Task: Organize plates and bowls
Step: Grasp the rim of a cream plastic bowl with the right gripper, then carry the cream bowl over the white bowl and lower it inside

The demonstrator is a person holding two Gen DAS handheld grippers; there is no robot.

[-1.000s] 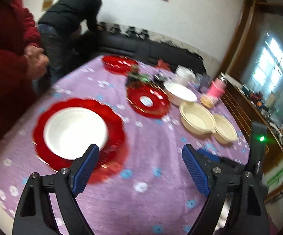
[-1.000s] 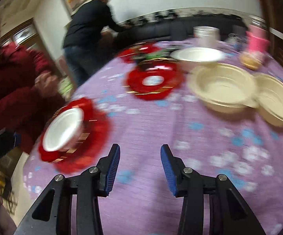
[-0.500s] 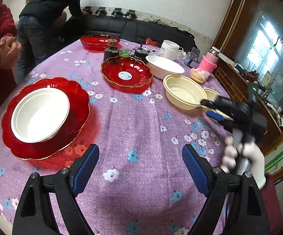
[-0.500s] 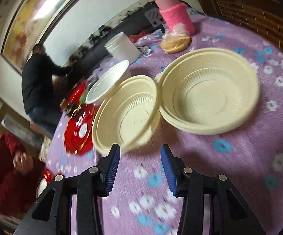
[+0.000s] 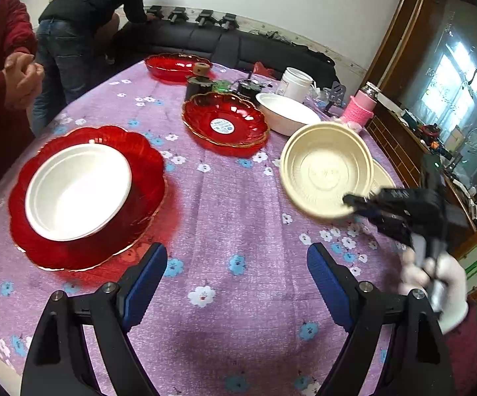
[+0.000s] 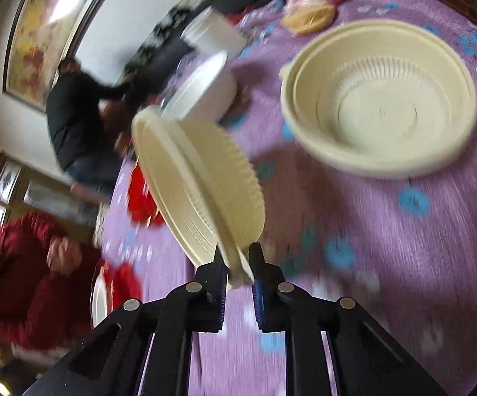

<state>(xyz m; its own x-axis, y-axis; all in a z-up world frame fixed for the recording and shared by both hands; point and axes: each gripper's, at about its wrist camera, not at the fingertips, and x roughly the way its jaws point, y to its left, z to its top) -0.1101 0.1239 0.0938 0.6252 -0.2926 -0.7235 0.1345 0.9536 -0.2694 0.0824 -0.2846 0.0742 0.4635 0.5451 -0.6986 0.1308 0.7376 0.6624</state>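
A round desk (image 5: 225, 204) under a purple cloth with small blue and white flowers fills the left wrist view, a dark sofa (image 5: 205, 41) along the white wall behind. A scalloped red glass plate (image 5: 149, 178) carries a smooth white bowl (image 5: 78, 189); a second red plate (image 5: 225, 123) lies further back. The left gripper (image 5: 236, 280) hovers above bare cloth, its jaws wide apart and empty. At the right, the right gripper (image 5: 354, 203) pinches the near rim of a cream ribbed bowl (image 5: 325, 168), tilted up off the cloth.

In the blurred right wrist view, the right gripper's jaws have just been closing and now clamp that bowl's thin rim. Another cream bowl (image 6: 380, 99) rests on the cloth to its right.
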